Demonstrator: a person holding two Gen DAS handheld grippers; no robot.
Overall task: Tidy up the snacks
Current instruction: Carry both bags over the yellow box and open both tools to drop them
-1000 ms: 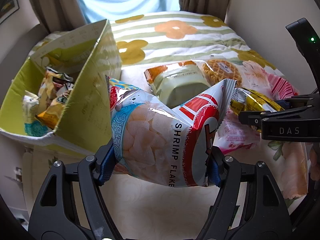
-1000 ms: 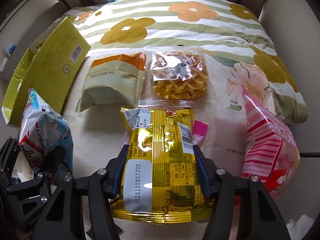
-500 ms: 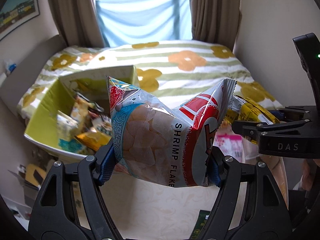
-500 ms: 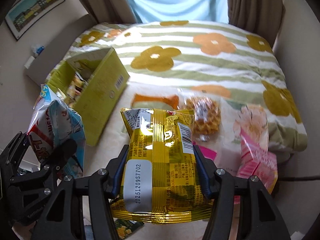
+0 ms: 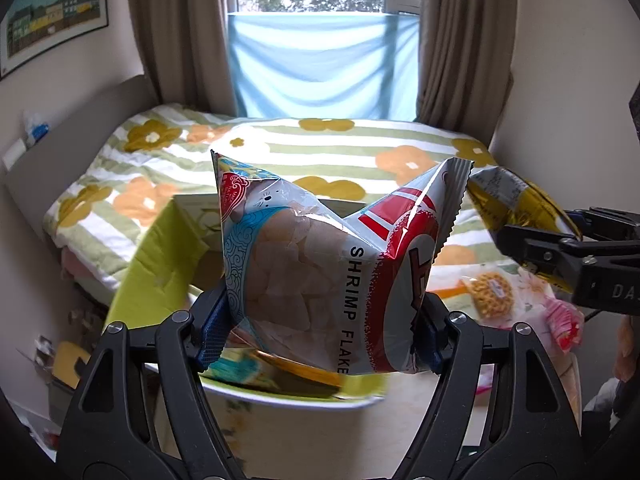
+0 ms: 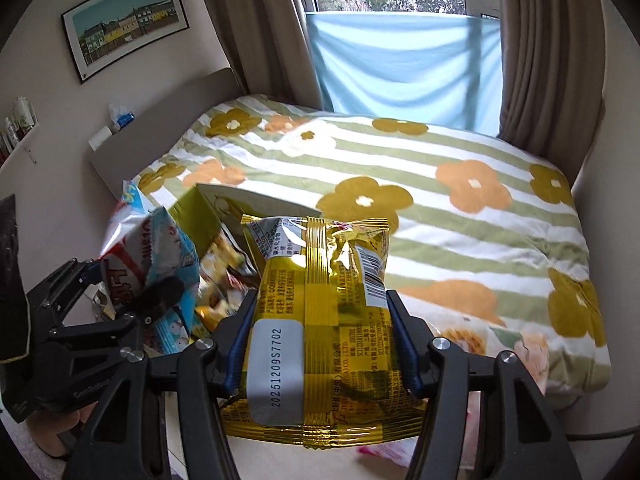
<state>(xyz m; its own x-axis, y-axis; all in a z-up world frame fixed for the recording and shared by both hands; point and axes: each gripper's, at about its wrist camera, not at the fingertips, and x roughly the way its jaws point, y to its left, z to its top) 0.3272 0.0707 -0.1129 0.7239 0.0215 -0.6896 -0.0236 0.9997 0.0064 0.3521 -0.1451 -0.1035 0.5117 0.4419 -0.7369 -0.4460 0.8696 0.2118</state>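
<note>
My left gripper (image 5: 320, 330) is shut on a blue, white and red shrimp flakes bag (image 5: 320, 276) and holds it up above the open green cardboard box (image 5: 160, 264). The bag also shows at the left of the right wrist view (image 6: 152, 256). My right gripper (image 6: 320, 340) is shut on a shiny gold snack bag (image 6: 320, 320), raised to the right of the box (image 6: 200, 208). The gold bag and the right gripper show at the right of the left wrist view (image 5: 516, 208). Several snack packs lie in the box (image 6: 220, 264).
A waffle pack (image 5: 490, 292) and a pink pack (image 5: 564, 320) lie on the cream surface at the right. Behind is a bed with a striped flower quilt (image 6: 440, 200), then curtains and a window. A wall runs along the left.
Both grippers have lifted and tilted up with their bags held. The box has shifted from the left to under the shrimp flakes bag, and the room and window have come into view.
</note>
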